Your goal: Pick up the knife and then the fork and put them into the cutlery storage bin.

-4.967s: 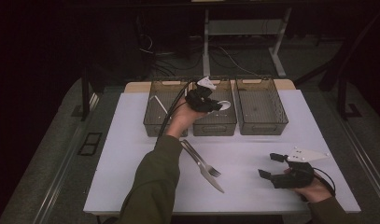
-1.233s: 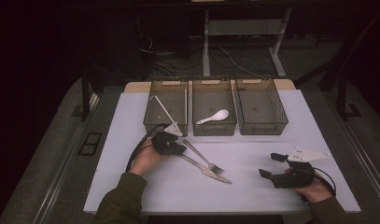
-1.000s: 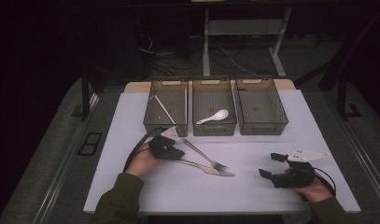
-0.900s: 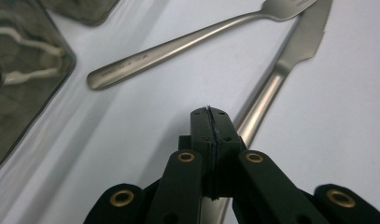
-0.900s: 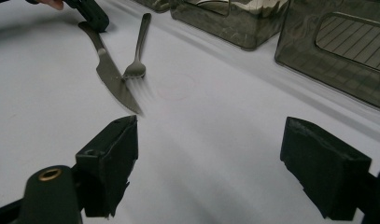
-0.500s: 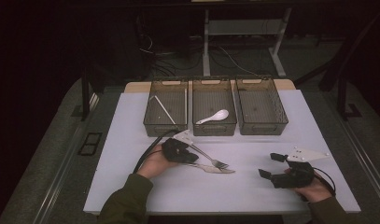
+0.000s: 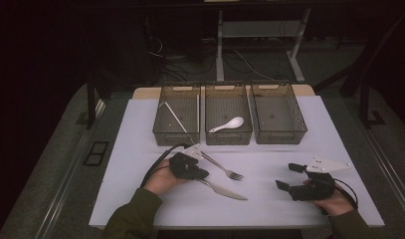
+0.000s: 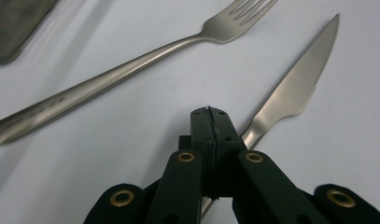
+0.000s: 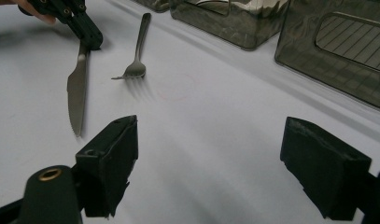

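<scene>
A metal knife and a fork lie side by side on the white table top. My left gripper is shut, its tips right over the knife's handle end; in the left gripper view the closed jaws cover the handle, and the knife blade and fork lie beyond. Nothing shows between the pads. My right gripper rests open at the front right, holding nothing. The right gripper view shows the open right gripper facing the knife, fork and left gripper.
Three dark mesh bins stand in a row at the back: the left bin holds a thin stick, the middle bin a white spoon, the right bin nothing visible. Bare table lies between the two hands.
Five seconds ago the left gripper was over the middle bin; the spoon now lies there. Over the last second the left hand slid right along the table to the knife's handle. The right hand kept still.
</scene>
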The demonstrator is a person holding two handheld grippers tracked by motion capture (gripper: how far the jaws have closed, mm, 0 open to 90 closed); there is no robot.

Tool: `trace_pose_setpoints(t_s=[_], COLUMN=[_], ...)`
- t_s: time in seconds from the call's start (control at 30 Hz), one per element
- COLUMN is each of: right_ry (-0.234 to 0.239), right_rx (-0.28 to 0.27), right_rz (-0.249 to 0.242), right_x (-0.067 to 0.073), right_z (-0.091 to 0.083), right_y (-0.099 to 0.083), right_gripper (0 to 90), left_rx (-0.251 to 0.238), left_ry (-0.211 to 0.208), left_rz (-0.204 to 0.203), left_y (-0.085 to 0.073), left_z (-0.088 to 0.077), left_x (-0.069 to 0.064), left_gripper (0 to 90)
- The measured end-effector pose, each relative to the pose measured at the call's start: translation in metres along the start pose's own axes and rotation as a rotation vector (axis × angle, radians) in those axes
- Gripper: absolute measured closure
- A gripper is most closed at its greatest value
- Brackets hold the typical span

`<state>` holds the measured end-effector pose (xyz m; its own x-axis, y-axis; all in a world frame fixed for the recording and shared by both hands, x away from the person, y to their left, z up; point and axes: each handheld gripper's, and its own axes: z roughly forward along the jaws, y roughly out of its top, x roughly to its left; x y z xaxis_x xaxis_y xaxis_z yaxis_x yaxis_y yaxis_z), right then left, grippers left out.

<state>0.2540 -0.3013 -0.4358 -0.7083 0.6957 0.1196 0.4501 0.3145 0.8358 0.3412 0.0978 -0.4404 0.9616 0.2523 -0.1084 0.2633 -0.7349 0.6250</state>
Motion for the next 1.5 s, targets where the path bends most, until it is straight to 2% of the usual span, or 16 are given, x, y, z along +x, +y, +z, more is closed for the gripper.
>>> trace_pose_setpoints(t_s=[0.07, 0.1, 0.13, 0.2, 0.23, 0.33, 0.57, 0.67, 0.73, 0.87, 1.07, 1.13, 1.23, 1.37, 1.5], right_ry=[0.0, 0.0, -0.001, -0.001, 0.0, 0.0, 0.0, -0.001, -0.002, -0.002, -0.001, -0.001, -0.001, -0.001, -0.001], right_rx=[0.0, -0.001, -0.002, -0.001, -0.001, -0.001, 0.001, 0.001, 0.001, 0.001, -0.001, 0.0, 0.001, 0.001, 0.001], right_rz=[0.002, 0.0, 0.0, 0.001, 0.001, -0.001, 0.001, 0.002, 0.001, 0.001, 0.001, 0.0, 0.001, 0.001, 0.0], right_x=[0.0, 0.0, 0.0, 0.0, 0.0, 0.0, 0.0, 0.0, 0.0, 0.0, 0.0, 0.0, 0.0, 0.0, 0.0], right_z=[0.0, 0.0, 0.0, 0.0, 0.0, 0.0, 0.0, 0.0, 0.0, 0.0, 0.0, 0.0, 0.0, 0.0, 0.001], right_y=[0.0, 0.0, 0.0, 0.0, 0.0, 0.0, 0.0, 0.0, 0.0, 0.0, 0.0, 0.0, 0.0, 0.0, 0.0], right_gripper=[18.9, 18.9, 18.9, 18.9, 18.9, 18.8, 18.9, 18.9, 18.9, 18.9, 18.9, 18.9, 18.9, 18.9, 18.9], left_rx=[0.005, 0.01, 0.007, 0.005, 0.006, 0.005, 0.007, -0.01, -0.027, -0.062, -0.042, -0.05, -0.039, -0.058, -0.051], left_ry=[0.022, 0.036, 0.04, 0.049, 0.046, 0.058, 0.056, 0.052, 0.057, 0.034, 0.032, 0.016, 0.029, 0.013, 0.017], left_rz=[-0.012, -0.001, -0.031, -0.023, -0.051, -0.044, -0.02, -0.033, -0.026, -0.012, 0.015, 0.018, 0.044, 0.055, 0.107], left_y=[-0.003, -0.005, -0.008, -0.013, -0.016, -0.023, -0.03, -0.029, -0.026, -0.018, -0.017, -0.018, -0.018, -0.021, -0.021], left_z=[-0.004, -0.007, -0.009, -0.013, -0.015, -0.02, -0.026, -0.027, -0.028, -0.031, -0.02, -0.016, -0.01, -0.008, -0.008], left_x=[0.001, 0.004, 0.003, 0.004, 0.002, -0.002, -0.011, -0.013, -0.016, -0.024, -0.028, -0.027, -0.026, -0.023, -0.025], left_gripper=[89.3, 89.3, 89.3, 89.3, 89.3, 89.3, 89.2, 89.0, 83.5, 74.9, 68.8, 68.4, 68.6, 69.0, 71.3])
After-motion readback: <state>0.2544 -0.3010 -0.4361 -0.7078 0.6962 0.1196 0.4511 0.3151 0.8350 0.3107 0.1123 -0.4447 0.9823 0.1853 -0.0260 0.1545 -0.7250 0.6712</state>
